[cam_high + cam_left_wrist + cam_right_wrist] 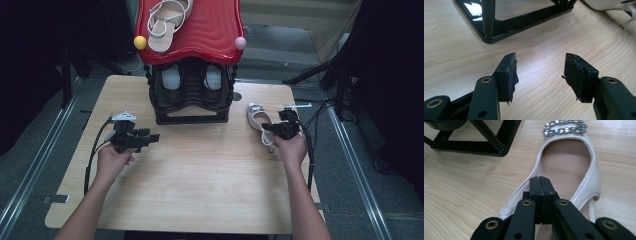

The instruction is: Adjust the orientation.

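Observation:
A cream shoe (259, 119) with a rhinestone buckle lies on the wooden table (200, 170), right of the rack. My right gripper (272, 128) sits at its rear half. In the right gripper view the right gripper (539, 180) has its jaws pressed together on the left side wall of the cream shoe (569, 165), and the sole still rests on the table. My left gripper (150, 137) hovers left of centre, pointing right. The left gripper (540, 72) is open over bare wood, nothing between its pads.
A black shoe rack (190, 97) with a red wavy top (205, 30) stands at the table's far middle. A strappy sandal (167, 20) lies on top, and a pair of shoes (172, 77) sits on the lower shelf. The rack's base (524, 22) is near both grippers.

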{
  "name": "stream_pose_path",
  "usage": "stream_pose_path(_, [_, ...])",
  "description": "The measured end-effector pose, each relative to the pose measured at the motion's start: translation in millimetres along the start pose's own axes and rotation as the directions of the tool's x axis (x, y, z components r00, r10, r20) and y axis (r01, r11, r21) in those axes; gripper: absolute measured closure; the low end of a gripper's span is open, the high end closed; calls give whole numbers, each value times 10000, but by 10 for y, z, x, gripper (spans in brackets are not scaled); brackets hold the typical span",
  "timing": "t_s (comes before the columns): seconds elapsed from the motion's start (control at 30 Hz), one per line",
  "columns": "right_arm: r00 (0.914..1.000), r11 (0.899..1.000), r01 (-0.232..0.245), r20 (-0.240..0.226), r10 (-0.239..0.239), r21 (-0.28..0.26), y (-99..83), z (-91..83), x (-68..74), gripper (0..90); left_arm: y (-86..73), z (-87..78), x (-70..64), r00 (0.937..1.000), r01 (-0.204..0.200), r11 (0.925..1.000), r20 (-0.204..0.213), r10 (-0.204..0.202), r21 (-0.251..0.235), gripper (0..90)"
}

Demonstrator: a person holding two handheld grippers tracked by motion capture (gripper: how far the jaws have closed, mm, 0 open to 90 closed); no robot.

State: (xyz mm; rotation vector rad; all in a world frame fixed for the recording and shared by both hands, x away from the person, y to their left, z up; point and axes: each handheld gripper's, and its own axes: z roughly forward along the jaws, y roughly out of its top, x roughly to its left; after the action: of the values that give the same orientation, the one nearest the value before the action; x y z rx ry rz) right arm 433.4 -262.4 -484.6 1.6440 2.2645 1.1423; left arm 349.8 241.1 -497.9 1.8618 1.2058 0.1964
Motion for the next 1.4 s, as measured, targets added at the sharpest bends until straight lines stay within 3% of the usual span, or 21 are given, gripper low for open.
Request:
stream_pose_path(0.13, [9999,10000,-26,-126,25,-52,-16,28,57,900,12,19,13,9998,100,9999,157,-100,4,438])
stream_pose_path(0.3, [9999,9999,48,89,-47,-105,-25,23,64,900,21,32,17,9998,141,9999,158,-143,71,433])
stream_pose_path(0.53, [9996,9994,31,296,-20,-355,37,-114,19,858,19,47,10,9998,114,9998,159,-116,139,433])
stream_pose_path(0.8, [9999,9969,72,161,-60,-789,137,-201,114,798,20,47,8,9997,119,9998,189,-122,171,427])
stream_pose_path(1.07, [9999,9994,-86,61,88,-335,87,0,137,746,19,51,8,9996,157,9997,247,-161,162,423])
stream_pose_path(1.4, [9977,9999,46,682,-37,-135,67,172,161,769,21,42,12,9995,117,9999,279,-120,110,424])
